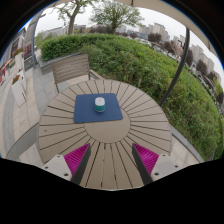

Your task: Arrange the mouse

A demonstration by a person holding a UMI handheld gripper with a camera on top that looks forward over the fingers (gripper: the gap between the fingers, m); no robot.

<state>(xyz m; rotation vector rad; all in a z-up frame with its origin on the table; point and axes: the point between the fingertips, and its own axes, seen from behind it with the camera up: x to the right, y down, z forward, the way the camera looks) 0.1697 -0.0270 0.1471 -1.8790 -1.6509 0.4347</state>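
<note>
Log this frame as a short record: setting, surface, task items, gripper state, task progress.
setting: outdoor terrace, hedge and trees beyond
surface: round slatted wooden table, a chair behind it
mat: blue mouse mat lying flat near the table's middle
mouse: small white and green mouse resting on the mat
gripper: gripper open, holding nothing, fingers over the near side of the table, the mat and mouse beyond them
progress: mouse untouched, no grasp yet
</note>
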